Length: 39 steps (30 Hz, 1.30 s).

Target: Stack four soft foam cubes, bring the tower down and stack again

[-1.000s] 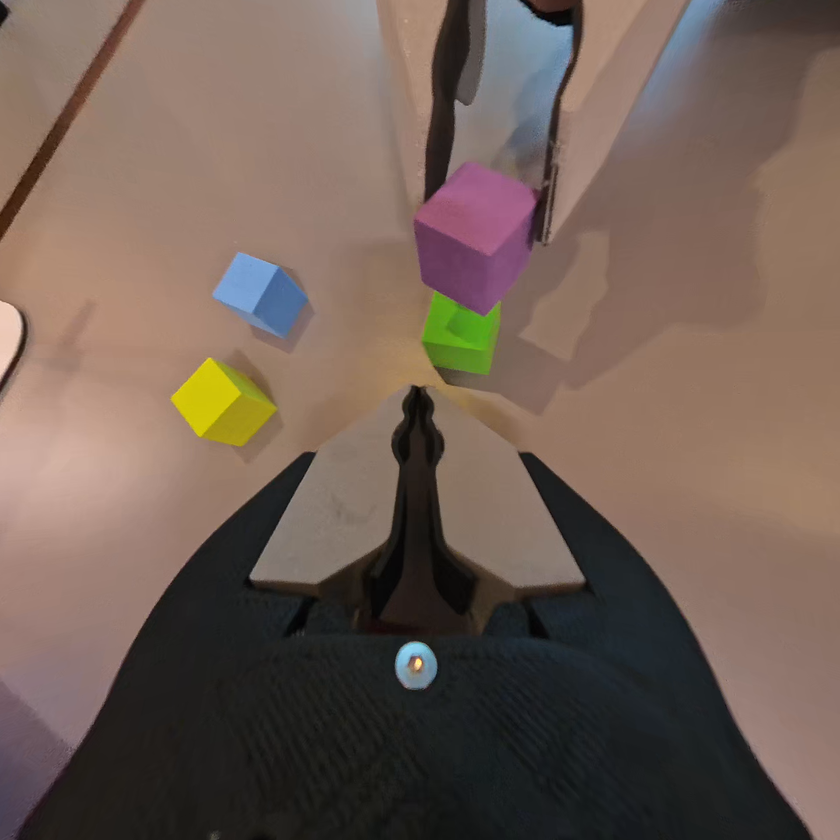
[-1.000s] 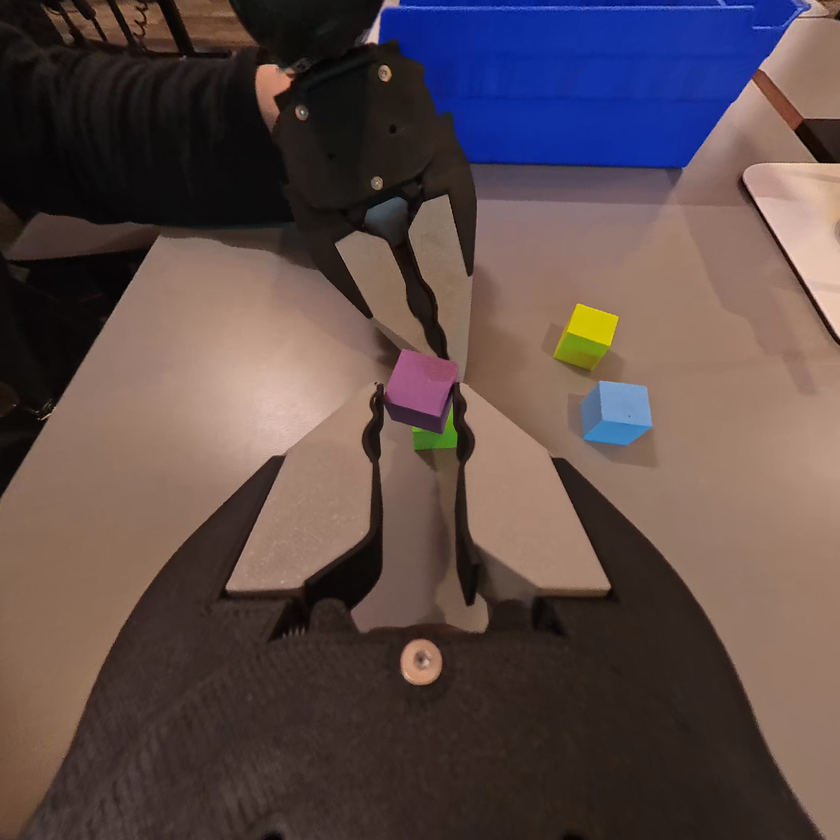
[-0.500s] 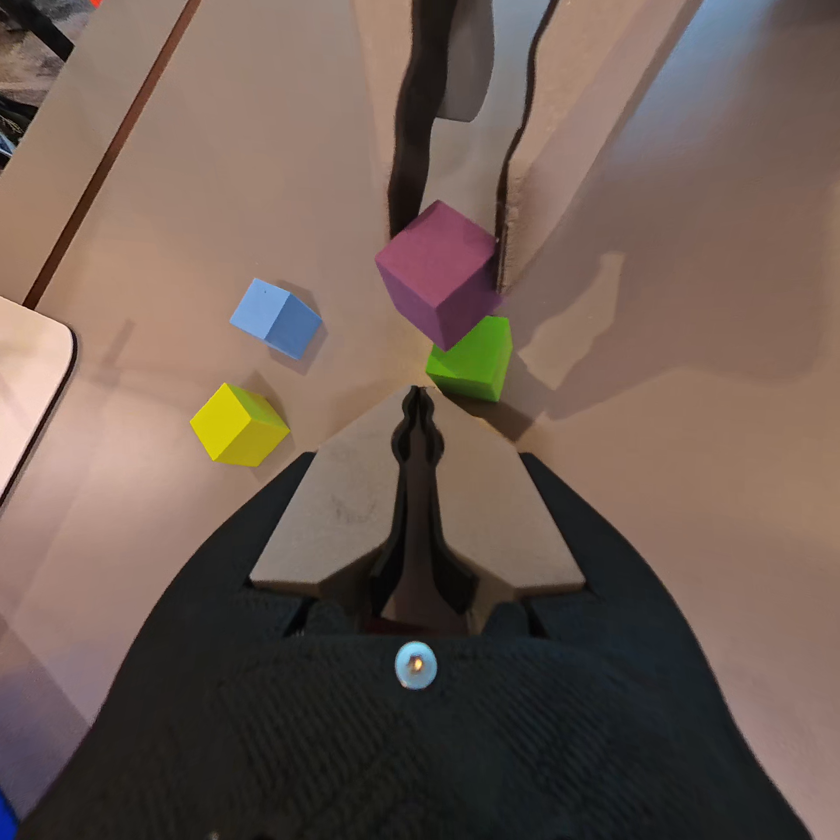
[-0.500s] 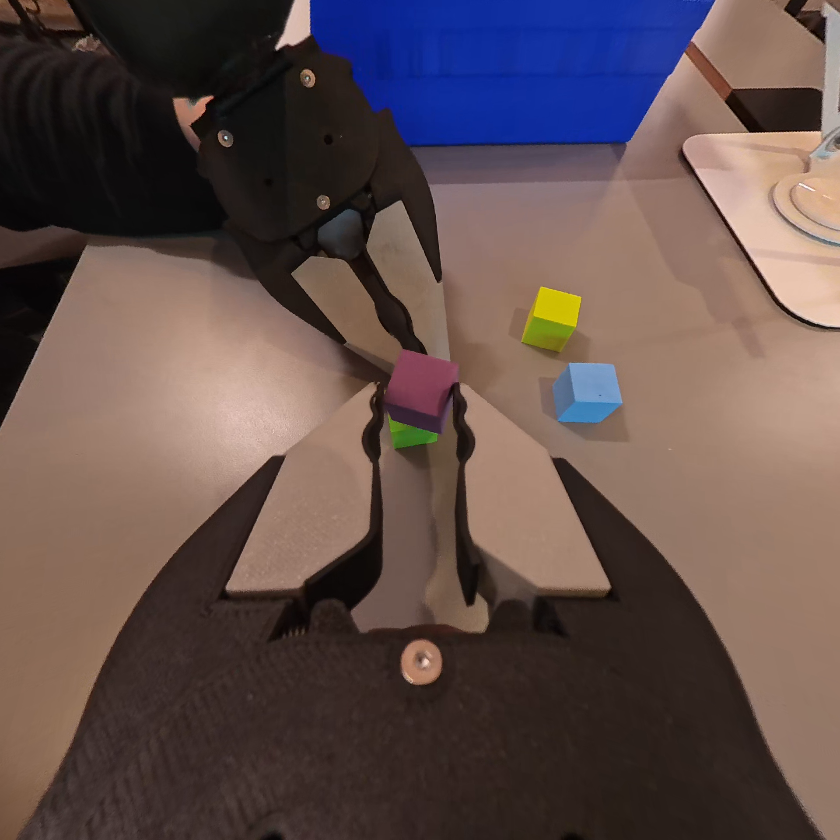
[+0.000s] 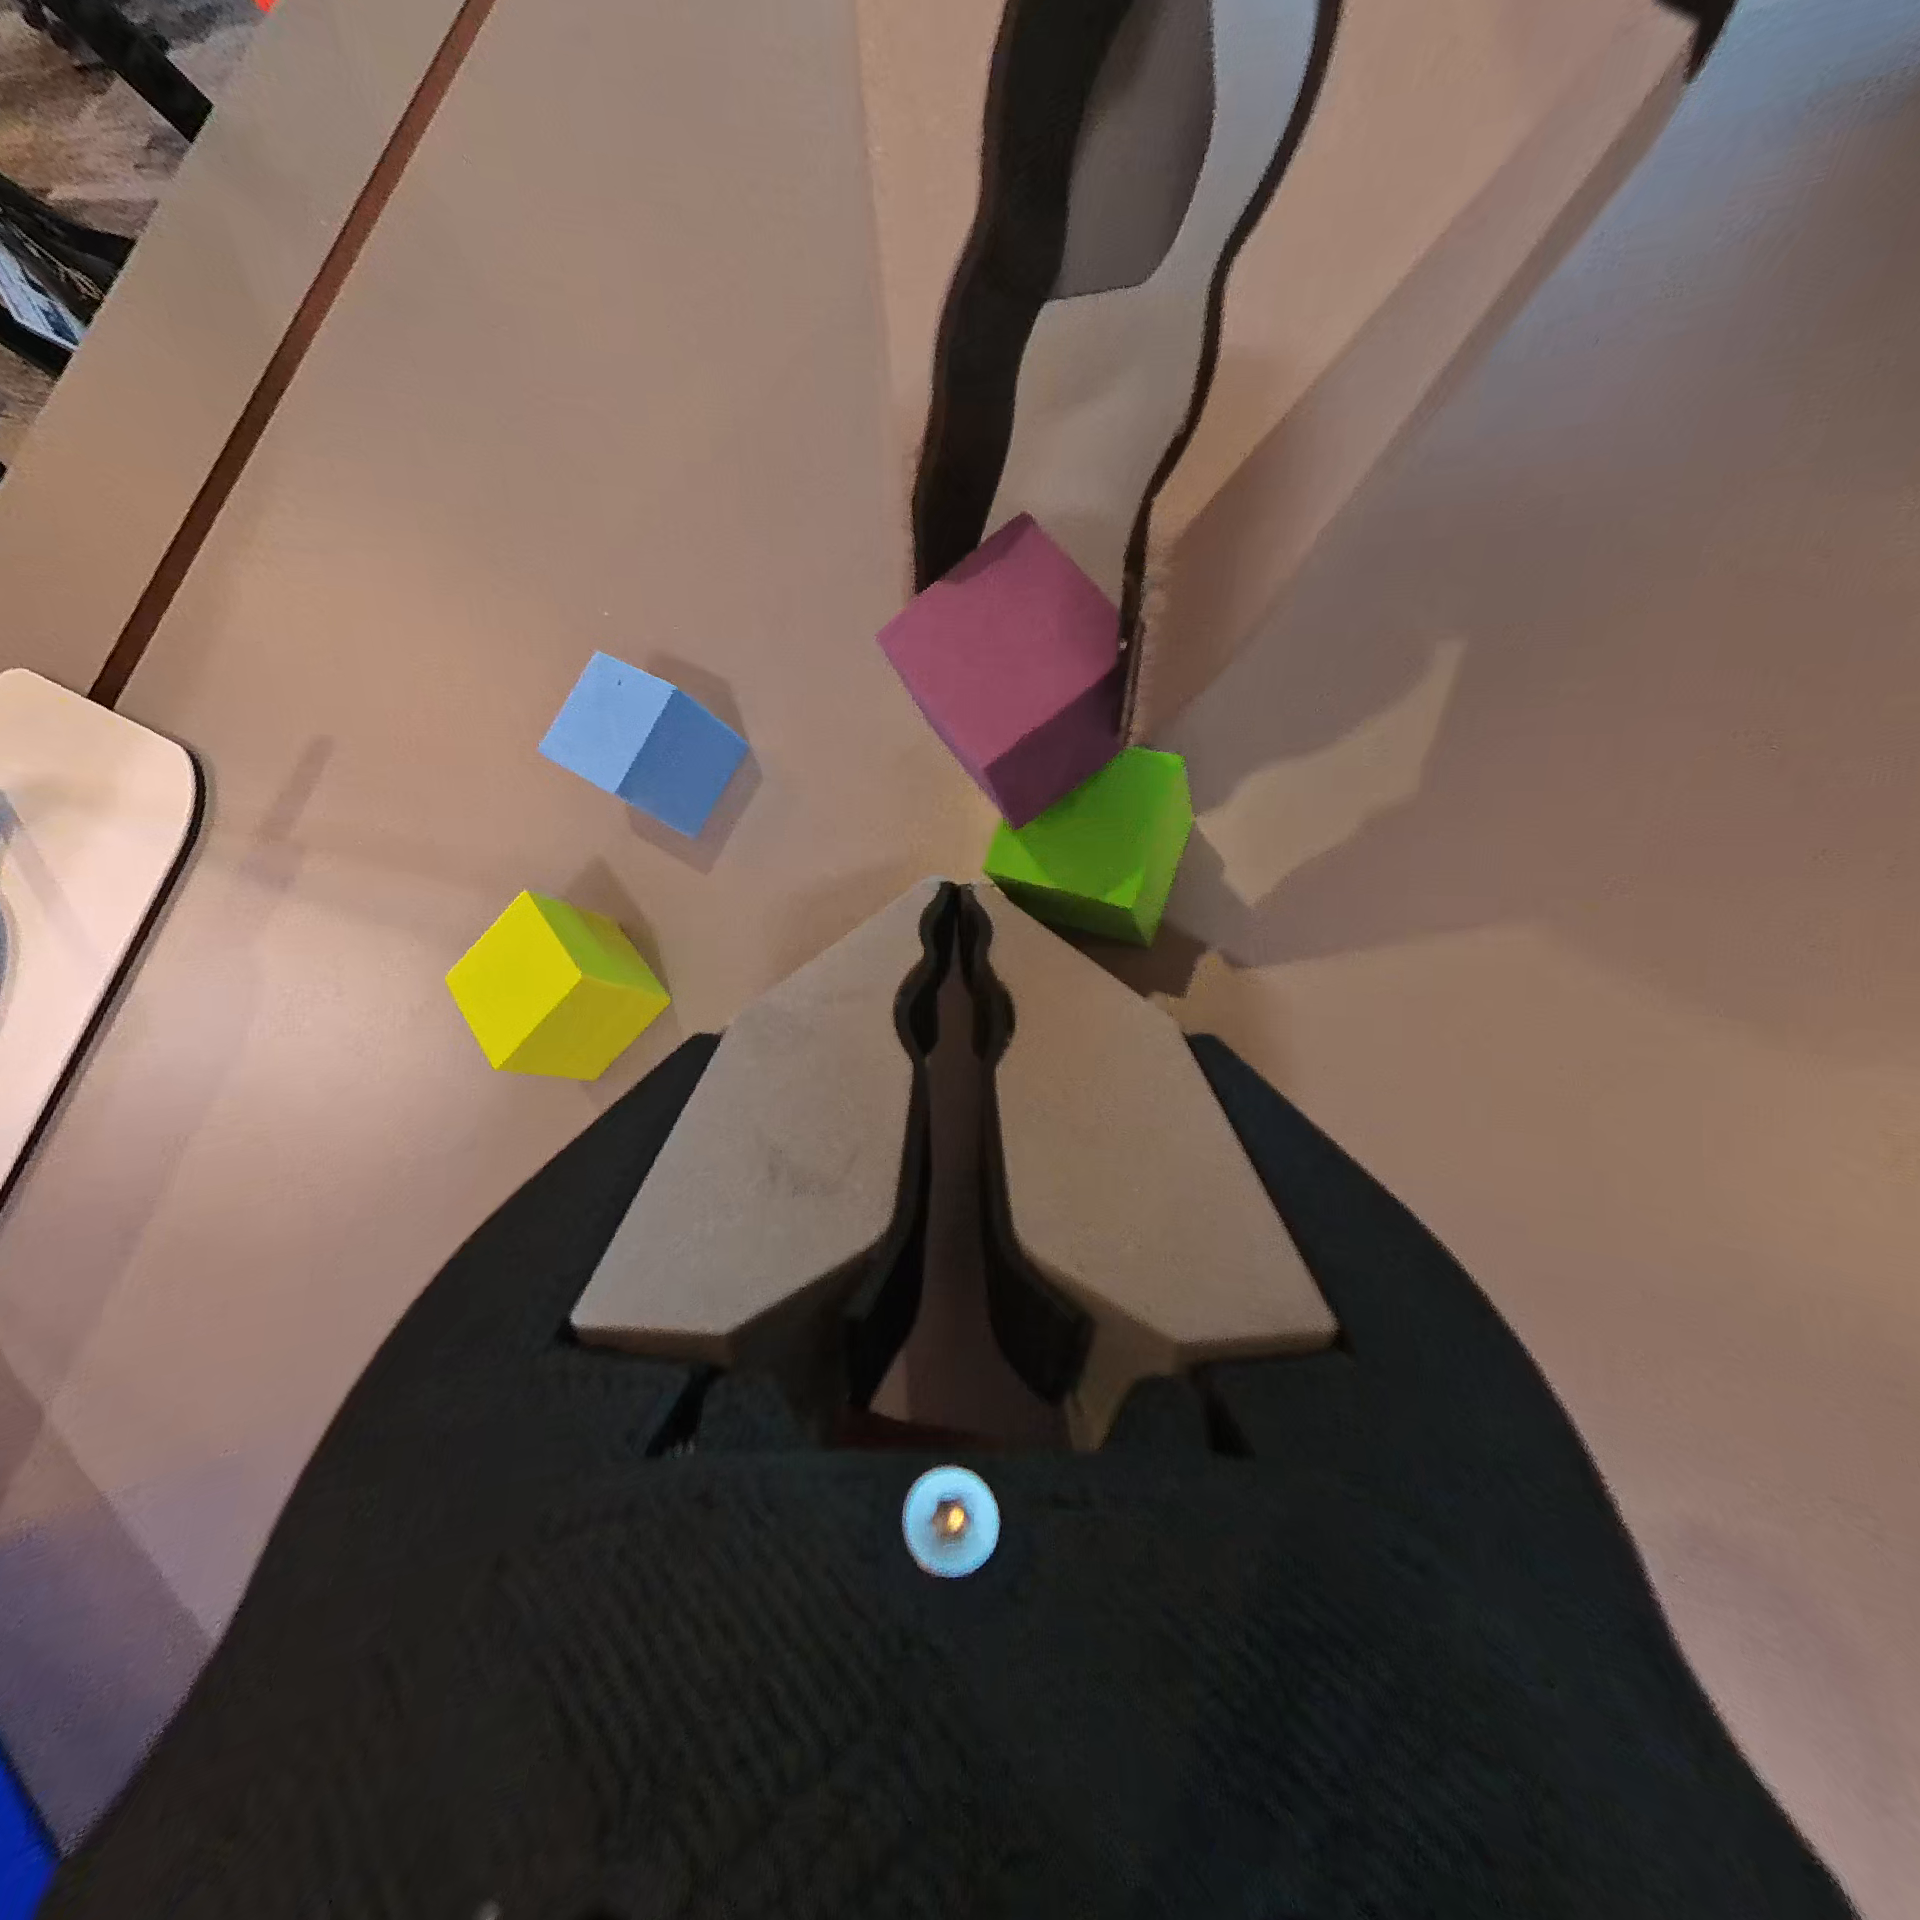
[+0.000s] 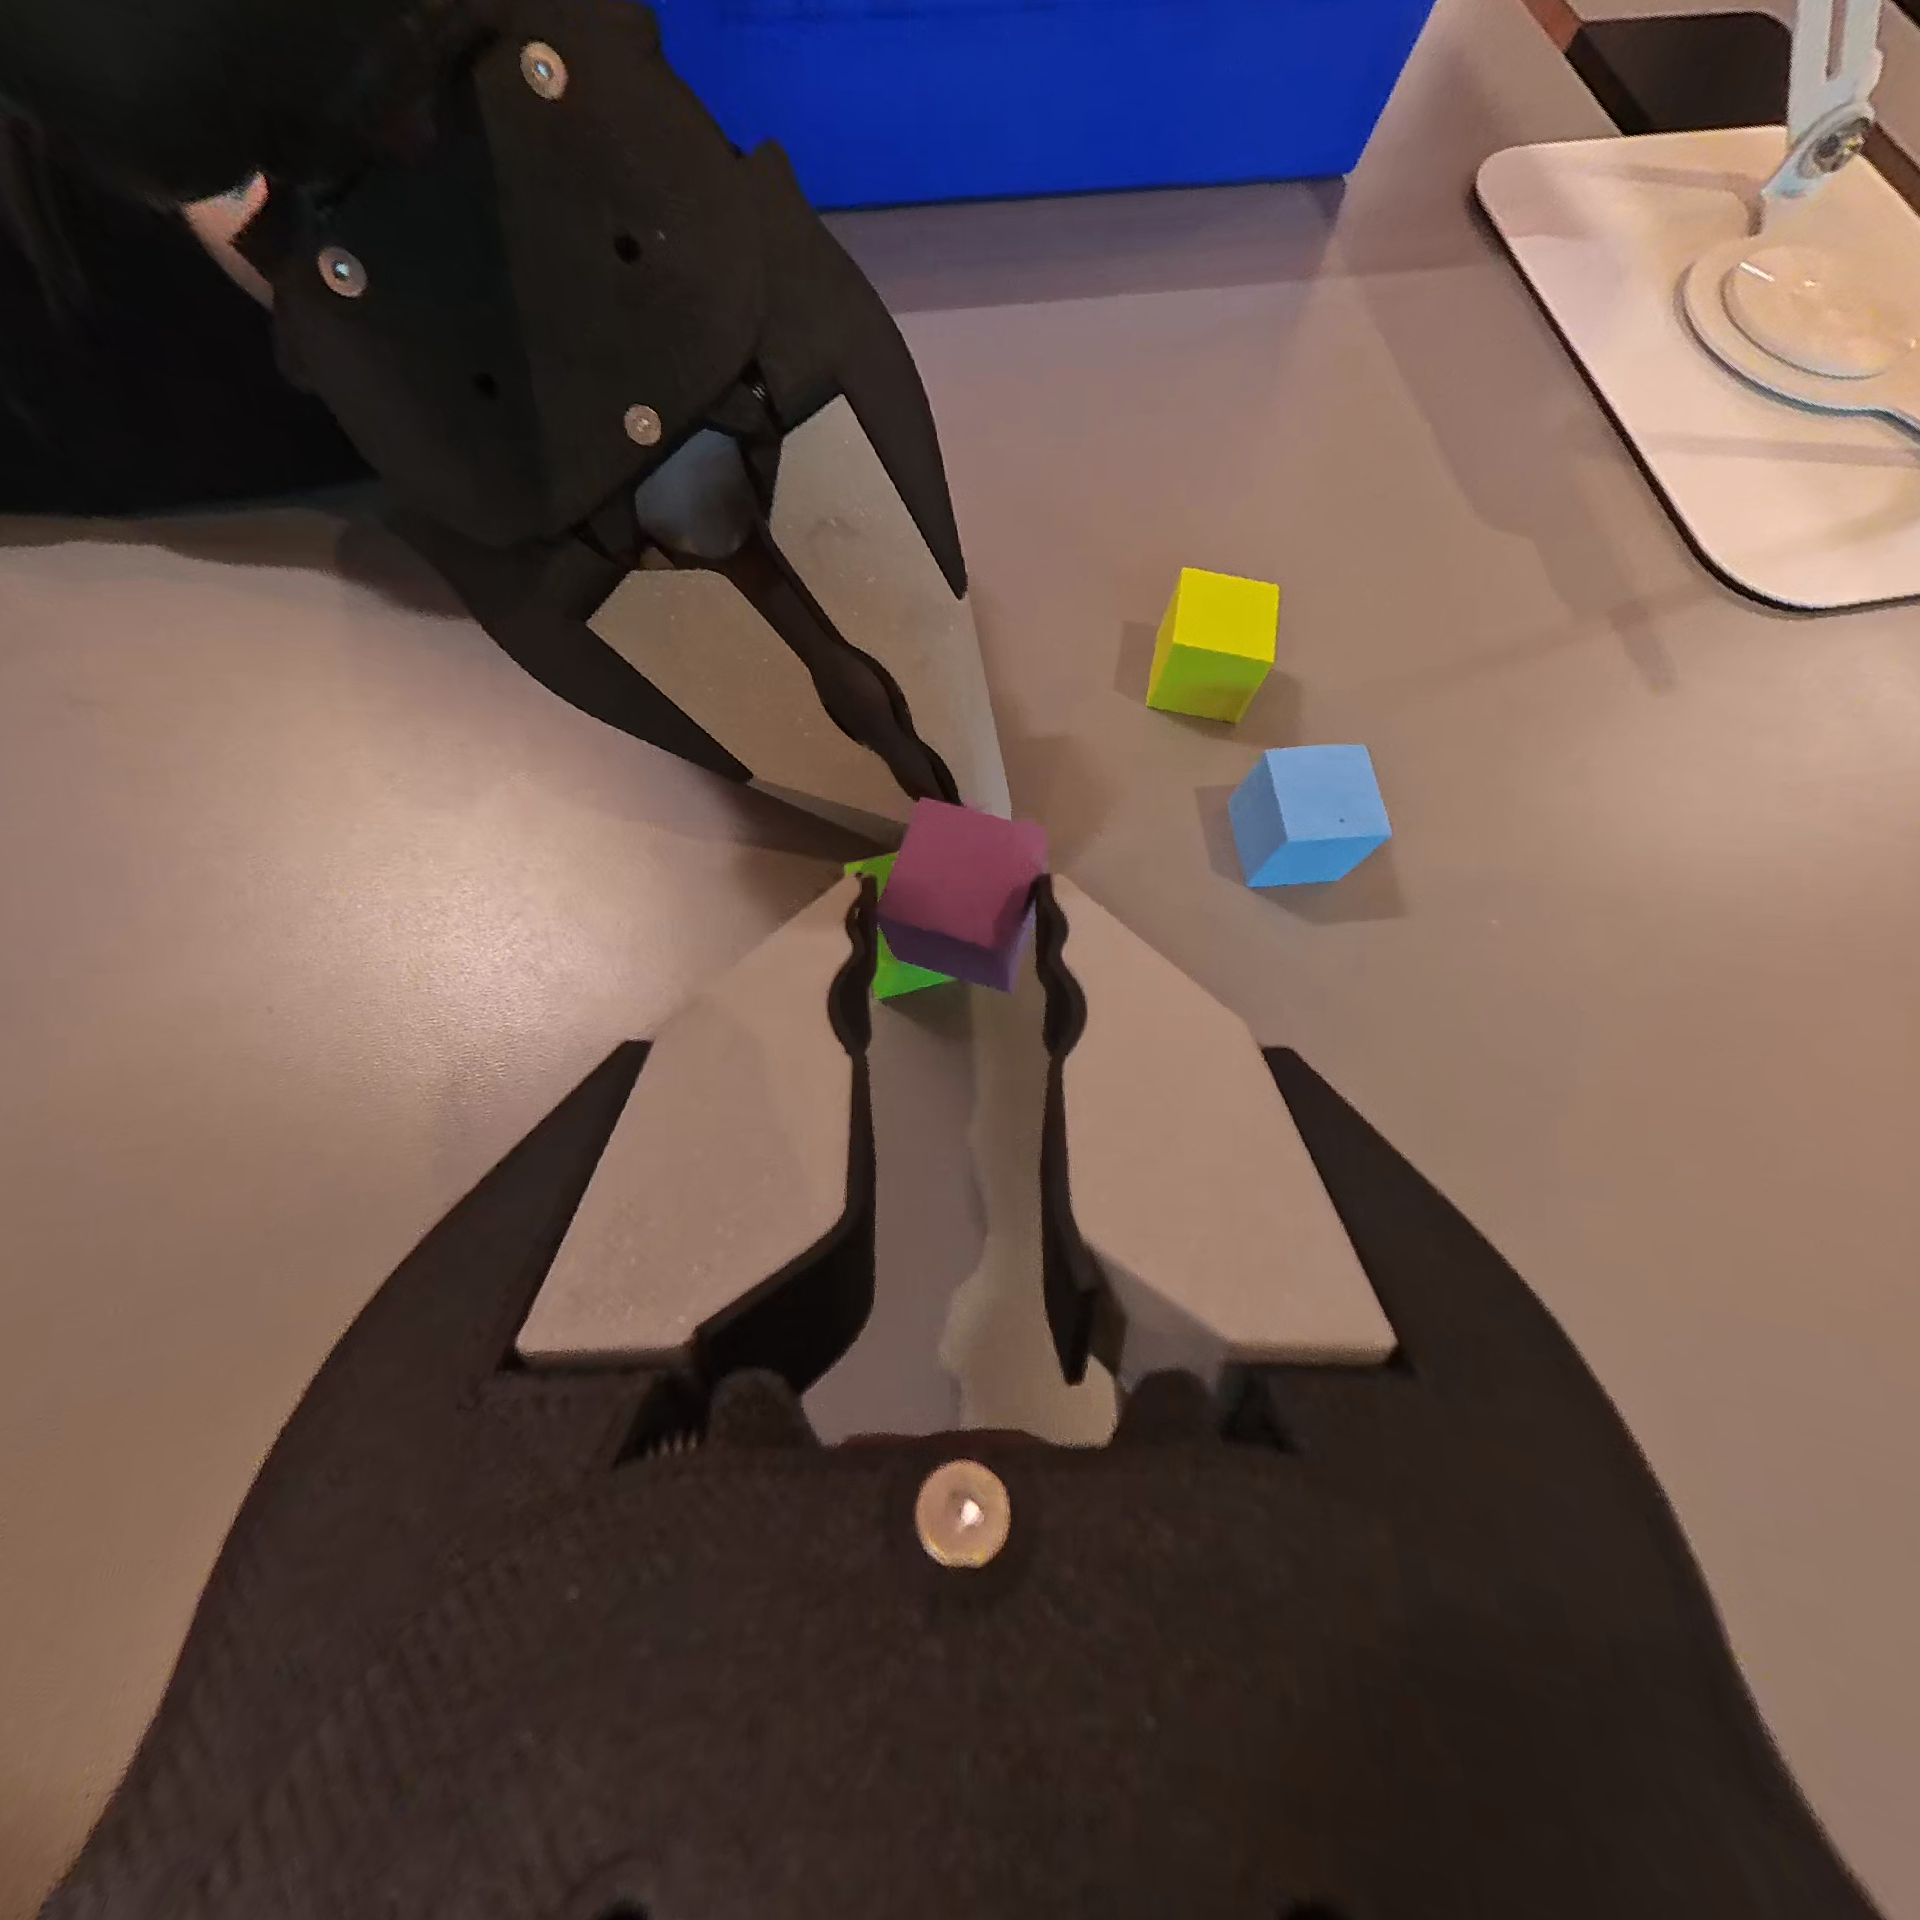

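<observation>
Right tongs (image 6: 951, 899): lower centre of the right wrist view, clamped on the purple soft foam cube (image 6: 966, 883), one finger on each side face.
Purple cube: held tilted, lower corner over or on the bright green soft foam cube (image 6: 902, 961); from either view I cannot tell whether they touch. Not yet seated flat.
Green cube: on the grey-brown counter (image 6: 364, 935), centre of frame, mostly hidden behind the purple one. Judged to be the tower base.
Left tongs (image 5: 951, 896): lower centre of the left wrist view, pressed together and empty, tips just beside the green cube's near face.
Progress: judged early; first tier in place, second being set. Left to do: square up purple, add two more, topple, restack.
Yellow soft foam cube (image 6: 1214, 644): loose on the counter, right of centre in the right wrist view.
Light blue soft foam cube (image 6: 1309, 816): loose, just below the yellow one in the frame, apart from it.
Open room: bare counter at left and lower right of the right wrist view; the two tongs crowd the stack from opposite sides.
Edges, far: white flat stand base (image 6: 1704, 343) upper right; blue plastic bin (image 6: 1039, 94) along the top; counter edge with dark trim in the upper left of the left wrist view.
</observation>
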Available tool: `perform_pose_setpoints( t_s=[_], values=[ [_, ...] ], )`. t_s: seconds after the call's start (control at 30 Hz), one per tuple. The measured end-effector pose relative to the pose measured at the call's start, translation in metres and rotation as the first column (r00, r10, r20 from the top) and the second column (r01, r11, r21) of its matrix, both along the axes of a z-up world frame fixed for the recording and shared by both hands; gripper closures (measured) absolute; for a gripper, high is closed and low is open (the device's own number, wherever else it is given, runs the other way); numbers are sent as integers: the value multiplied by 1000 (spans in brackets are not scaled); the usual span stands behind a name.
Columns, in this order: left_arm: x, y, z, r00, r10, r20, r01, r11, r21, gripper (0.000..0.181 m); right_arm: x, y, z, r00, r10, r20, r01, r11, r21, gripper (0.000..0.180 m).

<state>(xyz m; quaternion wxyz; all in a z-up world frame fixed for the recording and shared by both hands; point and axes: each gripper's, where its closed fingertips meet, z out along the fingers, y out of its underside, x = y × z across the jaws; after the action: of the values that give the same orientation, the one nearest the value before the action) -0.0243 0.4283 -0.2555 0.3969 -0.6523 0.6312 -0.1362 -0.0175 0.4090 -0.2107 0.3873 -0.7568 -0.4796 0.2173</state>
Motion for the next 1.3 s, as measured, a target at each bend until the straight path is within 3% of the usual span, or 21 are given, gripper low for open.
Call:
perform_pose_setpoints(
  t_s=[0.4,0.63,1.0,1.3],
  values=[
    [5,2,0,999,38,7,-38,999,-31,181,-2,0,2,991,-137,-13,134,985,-112,152],
    [3,-2,0,999,30,14,-29,997,-66,181,-2,-4,-1,993,-111,27,113,990,-90,152],
    [-2,-9,0,1000,6,26,-2,992,-127,181,-14,-19,8,986,164,-36,-163,986,37,152],
    [-3,-11,0,1000,0,28,4,990,-138,181,-2,-19,16,925,354,-141,-367,927,-81,152]
  ],
)
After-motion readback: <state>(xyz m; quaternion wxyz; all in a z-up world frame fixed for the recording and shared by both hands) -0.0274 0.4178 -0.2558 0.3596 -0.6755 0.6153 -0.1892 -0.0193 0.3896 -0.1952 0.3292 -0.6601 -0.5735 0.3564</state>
